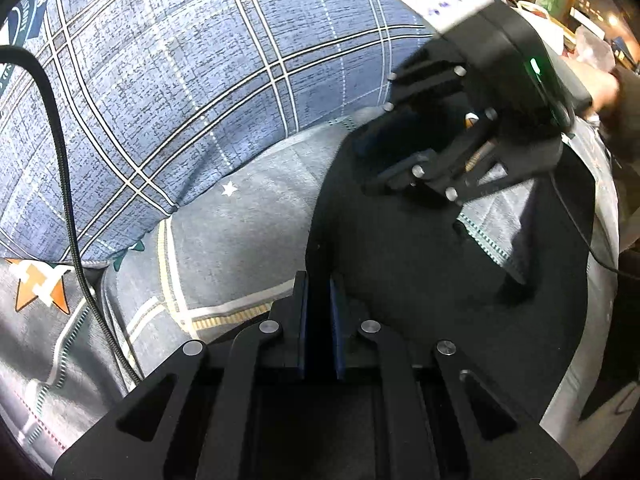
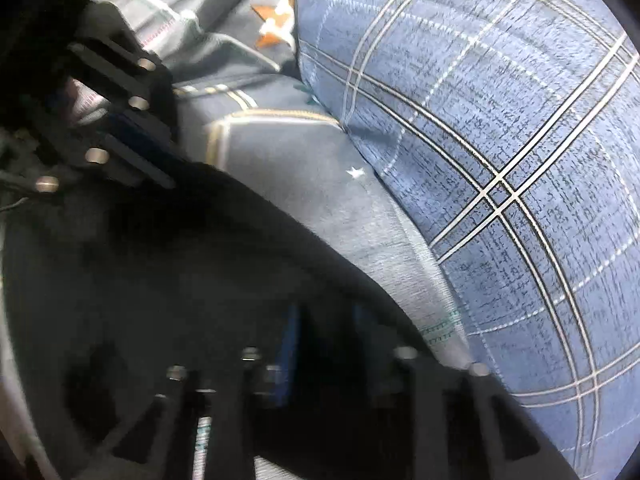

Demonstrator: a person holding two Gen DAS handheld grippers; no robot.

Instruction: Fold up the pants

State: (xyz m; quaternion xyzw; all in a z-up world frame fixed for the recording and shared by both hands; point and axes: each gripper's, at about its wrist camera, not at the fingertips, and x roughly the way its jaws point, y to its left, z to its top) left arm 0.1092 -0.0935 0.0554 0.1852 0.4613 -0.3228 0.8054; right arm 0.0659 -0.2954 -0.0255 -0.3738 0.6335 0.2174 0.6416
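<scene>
Black pants (image 1: 400,260) lie spread on a grey bedsheet (image 1: 240,216). At the bottom of the left wrist view my left gripper (image 1: 321,296) is shut on the pants' left edge, with dark cloth pinched between its blue pads. Farther along that edge my right gripper (image 1: 365,166) points down onto the pants, its fingers a little apart. In the blurred right wrist view the right gripper (image 2: 324,324) shows a gap between its blue pads over the pants (image 2: 160,264). Nothing is clearly pinched there. The left gripper (image 2: 170,160) appears at the upper left of that view, on the cloth's edge.
A blue plaid pillow (image 1: 180,80) (image 2: 500,160) rises just beyond the pants' edge. A black cable (image 1: 64,160) runs down the left side. A person's hand (image 1: 604,88) holds the right gripper. Cluttered furniture stands at the far right.
</scene>
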